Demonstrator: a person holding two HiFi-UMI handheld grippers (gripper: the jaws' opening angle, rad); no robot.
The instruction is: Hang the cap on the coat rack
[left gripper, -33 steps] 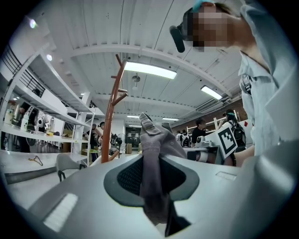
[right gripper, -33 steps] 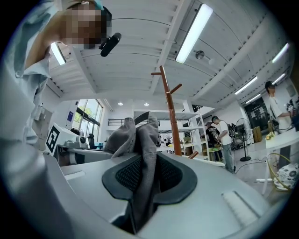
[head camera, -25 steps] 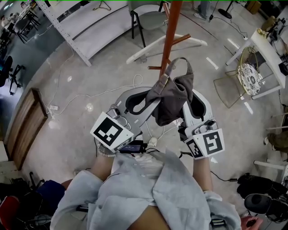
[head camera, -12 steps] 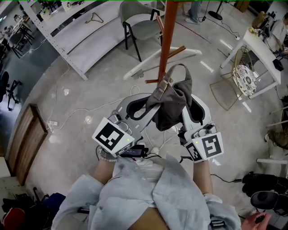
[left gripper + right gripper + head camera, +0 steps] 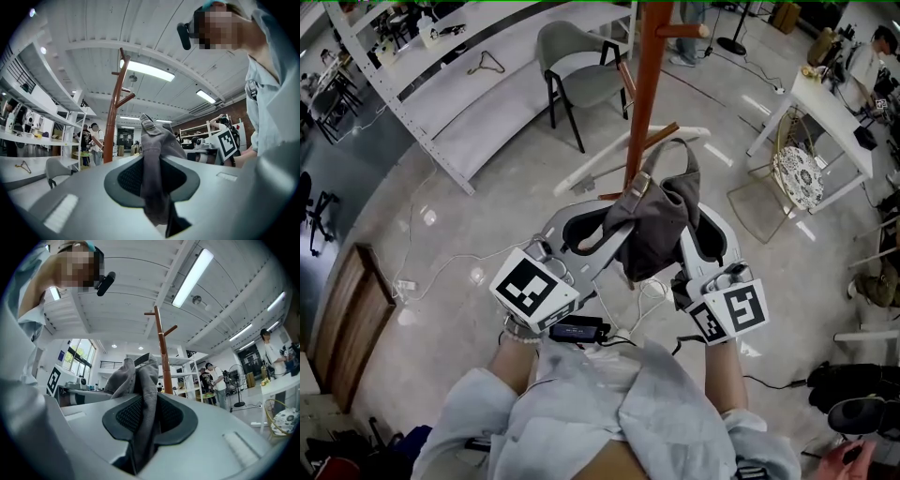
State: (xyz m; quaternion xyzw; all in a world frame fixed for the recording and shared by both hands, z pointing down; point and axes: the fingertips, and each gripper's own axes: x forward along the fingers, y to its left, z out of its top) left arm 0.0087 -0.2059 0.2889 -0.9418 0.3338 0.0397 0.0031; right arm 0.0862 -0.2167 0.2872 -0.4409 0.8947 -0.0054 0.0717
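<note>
While left tongs (image 5: 607,228) and right tongs (image 5: 696,236) pinch it, cap (image 5: 661,214) hangs between.

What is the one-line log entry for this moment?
stage: pre-hang | left gripper: fingers shut on cap | right gripper: fingers shut on cap | cap: held up near coat rack, not yet hung

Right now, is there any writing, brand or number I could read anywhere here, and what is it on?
No words or numbers can be read.
The marker cube on the left gripper: a black-and-white square pattern, not letters.
The marker cube on the right gripper: the same kind of pattern.
The blue wall sign: too small to read.
The cap: no print shows.
</note>
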